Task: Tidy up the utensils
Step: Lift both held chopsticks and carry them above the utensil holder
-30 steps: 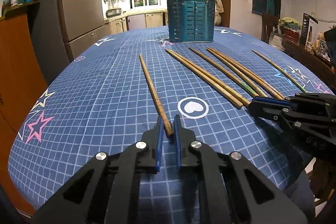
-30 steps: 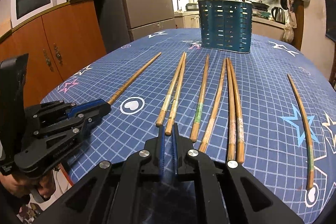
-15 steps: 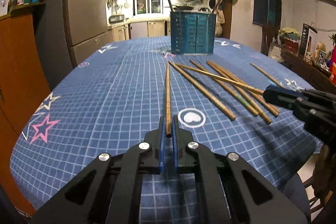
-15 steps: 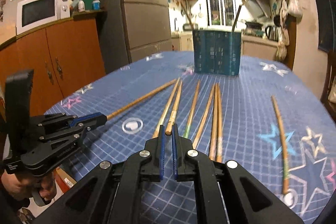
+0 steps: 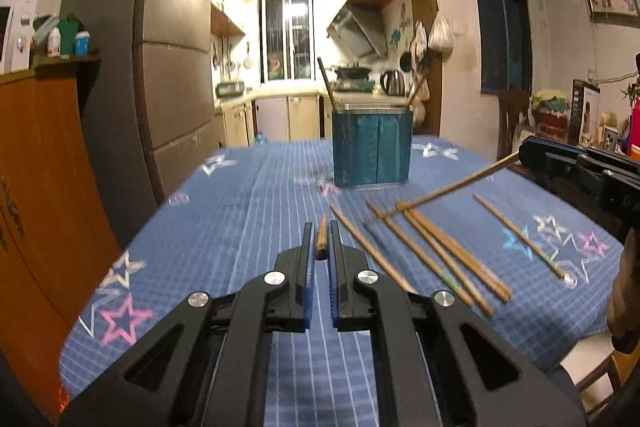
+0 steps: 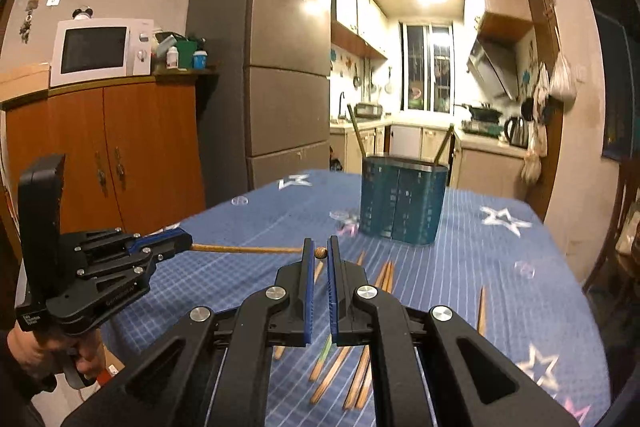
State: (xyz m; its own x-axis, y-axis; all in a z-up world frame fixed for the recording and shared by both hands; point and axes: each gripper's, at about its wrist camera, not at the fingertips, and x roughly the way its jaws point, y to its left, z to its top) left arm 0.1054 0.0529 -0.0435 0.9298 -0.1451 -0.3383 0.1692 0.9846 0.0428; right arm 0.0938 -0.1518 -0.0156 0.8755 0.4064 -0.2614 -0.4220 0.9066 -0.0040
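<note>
My left gripper (image 5: 320, 231) is shut on the near end of a wooden chopstick (image 5: 321, 241), held above the blue star tablecloth (image 5: 248, 227). In the right wrist view that left gripper (image 6: 185, 241) holds its chopstick (image 6: 248, 249) level, pointing right. My right gripper (image 6: 319, 247) is shut on the end of a second chopstick (image 6: 320, 253). From the left wrist view the right gripper (image 5: 525, 151) carries this chopstick (image 5: 452, 187) slanting down to the left. Several chopsticks (image 5: 444, 255) lie on the cloth. A teal slotted holder (image 5: 372, 149) stands at the far end, two sticks in it.
A tall grey fridge (image 6: 280, 67) and an orange cabinet (image 6: 108, 147) with a microwave (image 6: 100, 47) stand left of the table. A shelf with boxes and flowers (image 5: 560, 115) stands at the right. A hand (image 6: 48, 355) grips the left tool's handle.
Both grippers have risen and tipped upward, each lifting one chopstick off the cloth. The left chopstick now points straight ahead; the right one hangs over the others.
</note>
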